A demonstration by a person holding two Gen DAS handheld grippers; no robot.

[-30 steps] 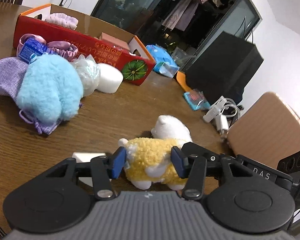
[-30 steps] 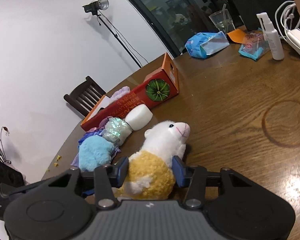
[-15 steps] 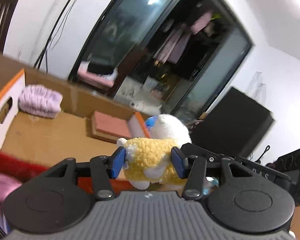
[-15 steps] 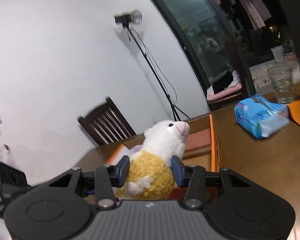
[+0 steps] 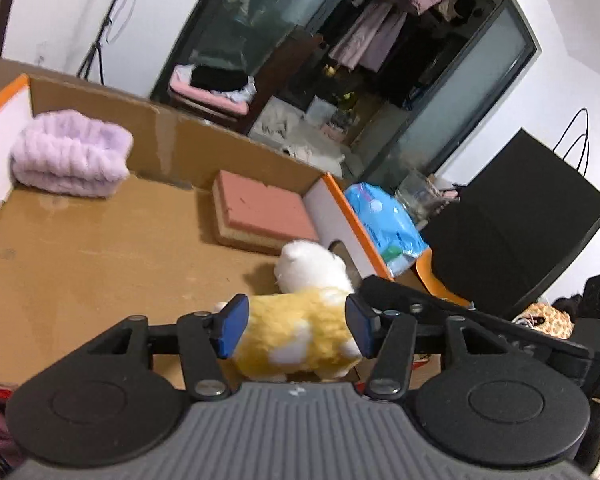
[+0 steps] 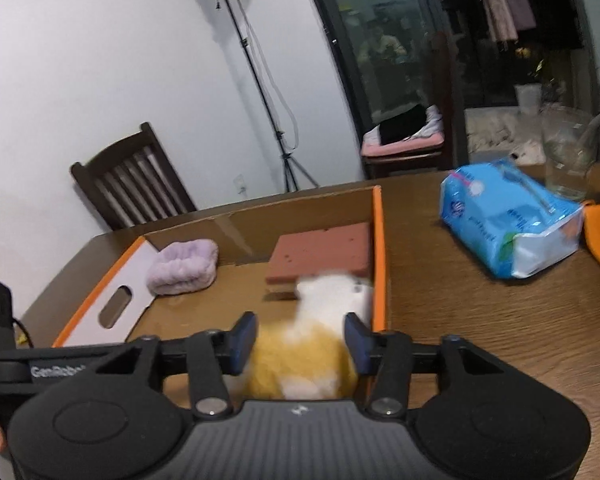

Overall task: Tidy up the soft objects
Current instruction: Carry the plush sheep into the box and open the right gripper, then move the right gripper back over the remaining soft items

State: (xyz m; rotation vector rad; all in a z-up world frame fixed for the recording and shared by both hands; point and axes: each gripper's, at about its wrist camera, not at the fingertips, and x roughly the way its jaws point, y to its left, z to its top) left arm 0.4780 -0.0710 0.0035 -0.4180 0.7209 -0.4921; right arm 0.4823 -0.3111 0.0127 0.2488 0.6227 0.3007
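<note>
- Holding the yellow-and-white plush lamb over the cardboard box, my left hand-held gripper is clenched on its body.
- My right hand-held gripper clamps it too, by the box's right wall.
- Letting go unevenly could tip the lamb over that orange rim onto the counter, or onto the pink sponge.

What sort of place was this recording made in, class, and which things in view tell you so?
Most likely a lived-in home, probably a dining area. A dark wooden dining chair stands at a wooden table, and clothes hang behind glass doors. The light stand suggests it was set up for filming.
</note>
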